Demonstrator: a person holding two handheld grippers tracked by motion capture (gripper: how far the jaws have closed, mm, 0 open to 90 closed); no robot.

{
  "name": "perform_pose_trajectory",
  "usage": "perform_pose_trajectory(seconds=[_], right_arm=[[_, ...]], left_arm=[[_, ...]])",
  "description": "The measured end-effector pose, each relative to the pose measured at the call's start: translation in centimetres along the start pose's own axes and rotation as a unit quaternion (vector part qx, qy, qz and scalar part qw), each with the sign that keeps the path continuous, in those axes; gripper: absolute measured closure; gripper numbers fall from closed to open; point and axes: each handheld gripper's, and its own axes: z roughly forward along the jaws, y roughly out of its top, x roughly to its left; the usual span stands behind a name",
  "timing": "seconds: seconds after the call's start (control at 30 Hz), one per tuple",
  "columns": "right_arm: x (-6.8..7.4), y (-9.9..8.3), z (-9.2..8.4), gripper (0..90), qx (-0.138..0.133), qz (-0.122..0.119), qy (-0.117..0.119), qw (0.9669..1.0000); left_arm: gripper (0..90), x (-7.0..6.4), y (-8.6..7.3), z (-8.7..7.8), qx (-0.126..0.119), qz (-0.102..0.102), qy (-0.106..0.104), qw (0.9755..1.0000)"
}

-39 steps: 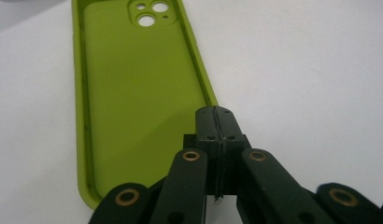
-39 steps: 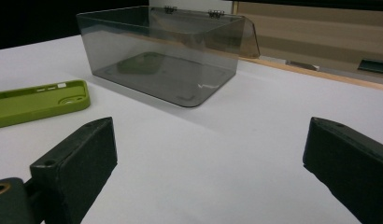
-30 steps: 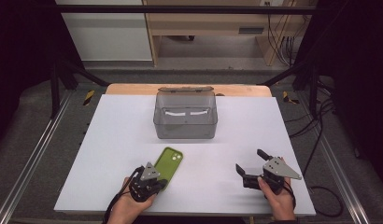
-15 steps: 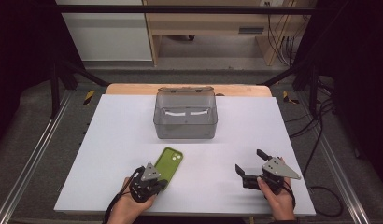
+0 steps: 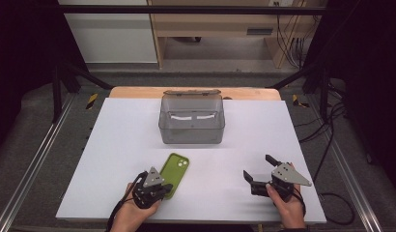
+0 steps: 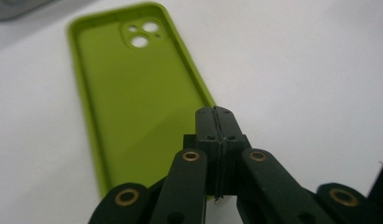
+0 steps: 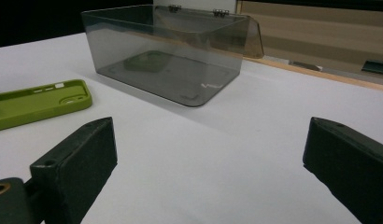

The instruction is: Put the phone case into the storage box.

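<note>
A lime-green phone case (image 5: 176,170) lies flat on the white table (image 5: 114,145), inner side up, camera holes at its far end. My left gripper (image 5: 163,186) sits at the case's near right edge. In the left gripper view its jaws (image 6: 216,116) are pressed together over the rim of the case (image 6: 133,102); I cannot tell whether they pinch it. My right gripper (image 5: 258,166) rests low near the table's front right, open wide with nothing between its jaws (image 7: 210,135). From there the case (image 7: 35,100) lies to the left.
A smoky clear plastic box (image 5: 192,118) stands at the table's middle back, lid (image 5: 191,93) swung open behind it; it also stands ahead of the right gripper (image 7: 166,51). A wooden strip (image 5: 138,92) borders the far edge. Metal rails (image 5: 36,159) flank the table.
</note>
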Motion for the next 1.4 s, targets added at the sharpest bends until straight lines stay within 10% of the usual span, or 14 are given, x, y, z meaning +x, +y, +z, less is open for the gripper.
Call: perform_pose_trajectory(seconds=[0.3, 0.7, 0.87, 1.1, 1.4], right_arm=[[0.1, 0.0, 0.1, 3.1, 0.003, -0.002, 0.003, 1.0], [0.1, 0.0, 0.1, 3.1, 0.003, -0.001, 0.003, 1.0], [0.1, 0.0, 0.1, 3.1, 0.003, -0.002, 0.004, 1.0], [0.2, 0.0, 0.1, 3.0, 0.005, -0.003, 0.005, 1.0], [0.2, 0.0, 0.2, 3.1, 0.006, -0.003, 0.005, 1.0]], left_arm=[[81.3, 1.5, -0.1, -1.5, -0.053, -0.024, 0.073, 0.9956], [17.5, 3.0, -0.8, -0.6, -0.06, -0.074, 0.114, 0.9889], [8.6, 3.4, -1.0, -0.4, -0.054, -0.092, 0.113, 0.9879], [11.8, 3.5, -1.2, -0.2, -0.046, -0.102, 0.096, 0.9891], [41.4, 3.3, -1.4, 0.2, -0.03, -0.094, 0.064, 0.9931]])
